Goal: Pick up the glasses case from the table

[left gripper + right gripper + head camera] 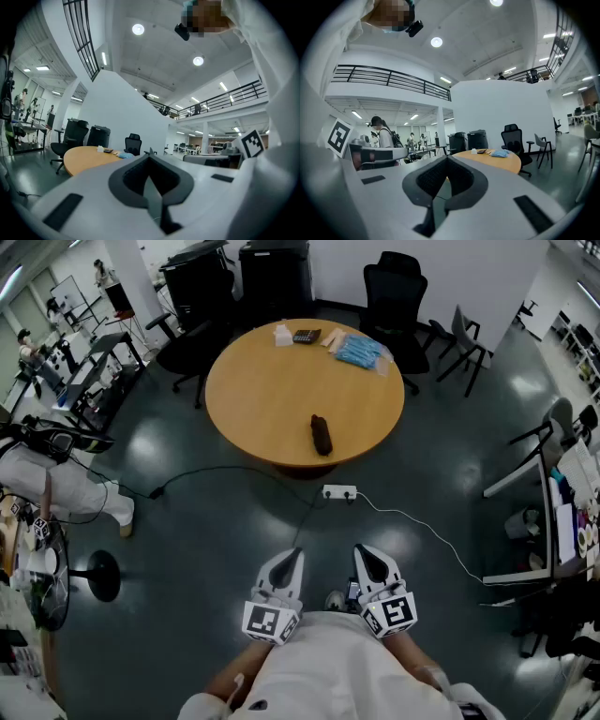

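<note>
The glasses case [321, 434], dark and oblong, lies near the front edge of the round wooden table [253, 399], far ahead of both grippers. My left gripper [295, 553] and right gripper [361, 550] are held side by side close to the person's body, pointing level toward the table, with floor between them and it. Both are shut with nothing between their jaws. In the left gripper view the left gripper [150, 151] shows the table [86, 157] beyond its tip. In the right gripper view the right gripper [446, 157] does the same with the table [501, 161]. The case shows in neither gripper view.
At the table's far side lie a calculator [307, 336], a blue packet [358, 351] and a white tissue [282, 334]. A power strip [339, 491] with trailing cables lies on the floor before the table. Black chairs [394, 287] ring it; a person [56, 479] stands left.
</note>
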Motion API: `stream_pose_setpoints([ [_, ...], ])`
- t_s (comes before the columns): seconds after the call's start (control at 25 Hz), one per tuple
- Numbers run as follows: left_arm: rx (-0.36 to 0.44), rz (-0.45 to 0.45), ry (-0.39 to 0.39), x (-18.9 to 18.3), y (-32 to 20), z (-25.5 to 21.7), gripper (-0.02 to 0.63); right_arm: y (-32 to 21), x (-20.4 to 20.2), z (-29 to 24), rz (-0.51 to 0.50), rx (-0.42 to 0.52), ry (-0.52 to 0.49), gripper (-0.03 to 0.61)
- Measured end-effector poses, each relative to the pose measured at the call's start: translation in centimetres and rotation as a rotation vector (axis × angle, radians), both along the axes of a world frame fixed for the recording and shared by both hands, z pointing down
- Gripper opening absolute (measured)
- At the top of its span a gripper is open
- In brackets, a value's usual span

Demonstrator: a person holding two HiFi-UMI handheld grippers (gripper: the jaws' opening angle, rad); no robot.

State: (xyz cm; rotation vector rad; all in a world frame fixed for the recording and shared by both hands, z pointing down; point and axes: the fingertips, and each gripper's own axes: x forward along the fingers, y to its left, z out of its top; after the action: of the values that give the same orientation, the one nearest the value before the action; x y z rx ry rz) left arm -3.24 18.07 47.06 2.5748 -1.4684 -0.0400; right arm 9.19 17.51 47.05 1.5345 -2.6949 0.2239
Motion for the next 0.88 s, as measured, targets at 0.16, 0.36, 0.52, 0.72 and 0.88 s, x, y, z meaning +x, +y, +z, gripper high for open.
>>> stream_pose_setpoints([
  [0.16, -0.004, -0.001, 0.001, -0.1, 0.0, 0.5, 0.005, 0.0, 0.0, 0.3, 0.001, -0.002, 0.002, 0.015],
  [0.36, -0.01, -0.001, -0.001, 0.4, -0.1, 0.5, 0.005, 0.0, 0.4, 0.4, -0.002, -0.005, 0.003, 0.015],
  [0.52, -0.005, 0.004, -0.004, 1.0, -0.2, 0.8, 0.005, 0.0, 1.2, 0.2, 0.004, 0.007, -0.012, 0.015],
  [0.72, -0.023, -0.036, -0.004, 1.4, -0.8, 1.0, 0.005, -0.3, 2.8, 0.5, 0.006, -0.002, -0.038, 0.015],
  [0.88, -0.028, -0.073, -0.013, 2.0, -1.6, 1.1, 0.005, -1.4, 4.4, 1.3, 0.002, -0.028, -0.041, 0.015],
])
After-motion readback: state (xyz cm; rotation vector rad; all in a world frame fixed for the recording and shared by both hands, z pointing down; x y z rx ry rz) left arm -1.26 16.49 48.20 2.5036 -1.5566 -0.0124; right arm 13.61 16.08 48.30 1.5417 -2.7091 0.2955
